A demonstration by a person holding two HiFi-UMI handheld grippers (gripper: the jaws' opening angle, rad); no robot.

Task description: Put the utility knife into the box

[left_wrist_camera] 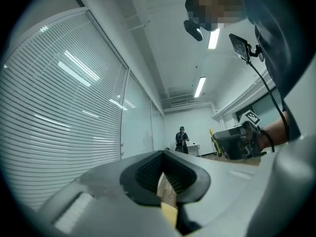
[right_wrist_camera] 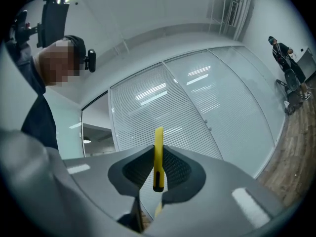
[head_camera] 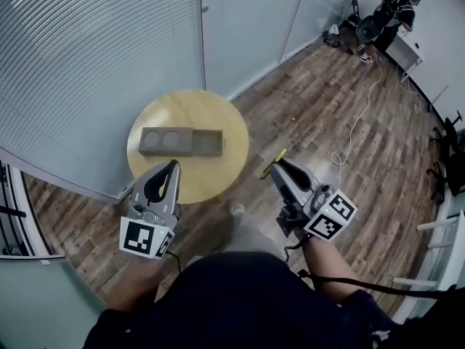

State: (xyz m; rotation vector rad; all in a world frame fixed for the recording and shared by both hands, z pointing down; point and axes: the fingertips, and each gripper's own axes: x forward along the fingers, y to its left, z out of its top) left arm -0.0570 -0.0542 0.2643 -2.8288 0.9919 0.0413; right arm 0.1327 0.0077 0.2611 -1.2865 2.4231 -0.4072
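A grey box point(head_camera: 182, 142) lies on the round wooden table point(head_camera: 218, 115); its tray is slid out to the right. My right gripper point(head_camera: 280, 164) hovers over the floor just right of the table's edge. It is shut on a yellow utility knife point(head_camera: 273, 163). In the right gripper view the knife point(right_wrist_camera: 158, 152) stands upright between the pads point(right_wrist_camera: 175, 169), its end sticking past them. My left gripper point(head_camera: 173, 167) is over the table's near edge, below the box. Its jaws meet at the tips with nothing held point(left_wrist_camera: 162, 154). The left gripper view also shows the right gripper point(left_wrist_camera: 234, 142) with the knife point(left_wrist_camera: 213, 141).
A glass wall with blinds point(head_camera: 87, 49) runs behind and left of the table. Wooden floor point(head_camera: 327, 107) spreads to the right, with a white cable point(head_camera: 356, 122) across it. A person point(head_camera: 396, 9) stands at a white desk far back right. Chairs point(head_camera: 447, 158) stand at the right edge.
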